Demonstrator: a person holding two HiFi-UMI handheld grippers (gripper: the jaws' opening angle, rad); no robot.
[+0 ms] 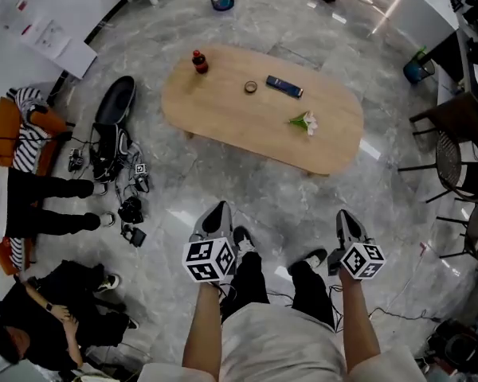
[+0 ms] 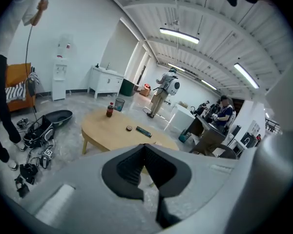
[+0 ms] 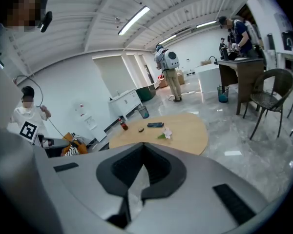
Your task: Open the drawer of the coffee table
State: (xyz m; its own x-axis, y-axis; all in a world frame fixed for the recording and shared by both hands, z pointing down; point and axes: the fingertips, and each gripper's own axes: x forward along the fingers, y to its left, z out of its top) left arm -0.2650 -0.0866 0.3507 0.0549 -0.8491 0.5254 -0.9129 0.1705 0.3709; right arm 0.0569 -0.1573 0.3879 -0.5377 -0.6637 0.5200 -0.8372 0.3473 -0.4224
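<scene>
Left tool [image 1: 216,212] and right tool [image 1: 346,216] were held pressed together, nothing pinched. The coffee table [image 1: 247,130] stood well ahead; its drawer was not seen. The table should be approached and the drawer front found before the jaws are spread.

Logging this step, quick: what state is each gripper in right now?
Left gripper: closed, holding nothing.
Right gripper: closed, holding nothing.
</scene>
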